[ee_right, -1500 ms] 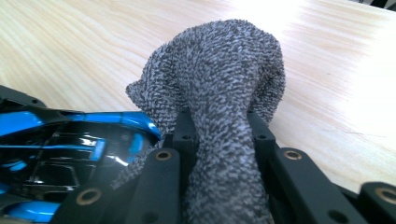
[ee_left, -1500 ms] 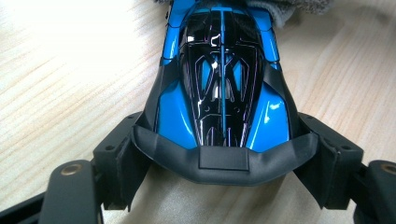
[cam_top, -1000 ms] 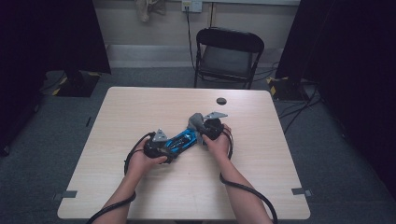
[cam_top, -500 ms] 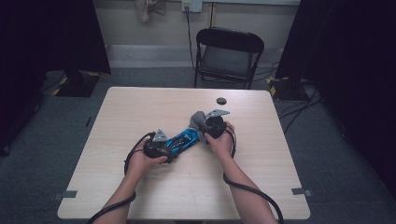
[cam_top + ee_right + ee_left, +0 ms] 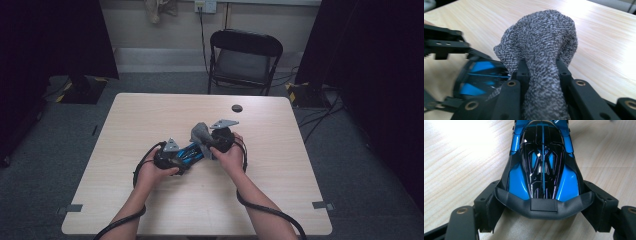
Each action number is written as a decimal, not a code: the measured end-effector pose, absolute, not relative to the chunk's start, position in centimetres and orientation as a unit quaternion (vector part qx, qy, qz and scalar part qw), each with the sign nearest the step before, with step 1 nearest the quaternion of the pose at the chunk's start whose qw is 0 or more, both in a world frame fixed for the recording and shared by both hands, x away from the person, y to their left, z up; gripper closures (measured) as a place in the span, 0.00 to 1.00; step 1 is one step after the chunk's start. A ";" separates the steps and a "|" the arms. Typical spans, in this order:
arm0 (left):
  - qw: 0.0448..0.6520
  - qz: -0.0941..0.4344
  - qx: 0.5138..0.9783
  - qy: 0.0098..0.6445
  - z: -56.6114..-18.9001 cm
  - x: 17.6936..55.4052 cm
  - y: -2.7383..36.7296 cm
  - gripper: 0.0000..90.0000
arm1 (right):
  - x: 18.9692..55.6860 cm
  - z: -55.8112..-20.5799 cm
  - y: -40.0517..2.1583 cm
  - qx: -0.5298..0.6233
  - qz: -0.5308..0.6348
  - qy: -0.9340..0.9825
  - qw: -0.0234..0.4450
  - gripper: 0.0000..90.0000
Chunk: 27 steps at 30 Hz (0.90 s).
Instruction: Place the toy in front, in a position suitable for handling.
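Over the toy car (image 5: 187, 152), right gripper (image 5: 212, 140) tilts, jaws pinching cloth (image 5: 201, 132).

The high view is dim at its edges, both sides falling into near black, while the pale table (image 5: 280, 165) is evenly lit from above. In the left gripper view, glare washes out the upper left of the wood, and bright highlights glint on the toy car (image 5: 542, 167). The right gripper view is blurred at left, sharp on the grey cloth (image 5: 541, 42), overexposed at upper right.
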State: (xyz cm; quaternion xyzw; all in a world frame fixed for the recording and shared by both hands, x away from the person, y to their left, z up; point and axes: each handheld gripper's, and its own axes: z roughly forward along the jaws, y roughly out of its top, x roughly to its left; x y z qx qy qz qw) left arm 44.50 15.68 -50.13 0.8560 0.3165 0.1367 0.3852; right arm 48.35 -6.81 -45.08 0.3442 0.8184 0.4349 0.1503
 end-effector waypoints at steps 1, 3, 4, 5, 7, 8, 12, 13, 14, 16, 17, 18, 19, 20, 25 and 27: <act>0.385 0.137 0.856 0.317 -50.1 44.5 15.7 0.27 | 48.2 -45.0 -6.5 0.340 0.437 0.820 0.149 0.80; 0.385 0.137 0.856 0.316 -50.1 44.5 15.7 0.27 | 47.8 -44.8 -5.8 0.331 0.438 0.824 0.144 0.80; 0.385 0.137 0.856 0.316 -50.1 44.5 15.7 0.27 | 47.6 -44.8 -5.4 0.325 0.438 0.826 0.141 0.80; 0.385 0.137 0.856 0.316 -50.1 44.5 15.7 0.27 | 47.4 -44.7 -5.0 0.320 0.439 0.828 0.139 0.80; 0.385 0.137 0.856 0.317 -50.1 44.5 15.7 0.27 | 47.1 -44.7 -4.3 0.313 0.442 0.829 0.136 0.80; 0.385 0.137 0.856 0.317 -50.1 44.5 15.7 0.27 | 46.9 -44.7 -3.9 0.309 0.443 0.831 0.133 0.80; 0.385 0.137 0.856 0.317 -50.1 44.5 15.7 0.27 | 46.3 -45.1 -2.7 0.302 0.442 0.836 0.122 0.80; 0.385 0.137 0.856 0.317 -50.1 44.5 15.7 0.27 | 46.2 -45.3 -2.4 0.300 0.441 0.838 0.118 0.80; 0.385 0.136 0.856 0.317 -50.1 44.5 15.7 0.27 | 46.1 -45.4 -2.3 0.299 0.439 0.839 0.117 0.80; 0.384 0.140 0.857 0.315 -50.1 44.5 15.7 0.27 | 45.8 -45.7 -1.9 0.295 0.438 0.842 0.112 0.80; 0.384 0.140 0.857 0.315 -50.1 44.5 15.7 0.27 | 45.7 -45.9 -1.7 0.294 0.436 0.843 0.109 0.80; 0.384 0.140 0.857 0.315 -50.1 44.5 15.7 0.27 | 45.6 -46.0 -1.6 0.293 0.436 0.844 0.108 0.80; 0.384 0.140 0.857 0.315 -50.1 44.5 15.7 0.27 | 45.5 -46.1 -1.5 0.290 0.434 0.846 0.109 0.80; 0.384 0.140 0.857 0.315 -50.1 44.5 15.7 0.27 | 45.4 -46.2 -1.4 0.288 0.435 0.846 0.105 0.80; 0.384 0.140 0.857 0.315 -50.1 44.5 15.7 0.27 | 45.1 -46.7 -0.9 0.273 0.432 0.853 0.106 0.80; 0.385 0.140 0.855 0.317 -50.1 44.5 15.7 0.27 | 45.0 -46.9 -0.9 0.266 0.434 0.854 0.107 0.80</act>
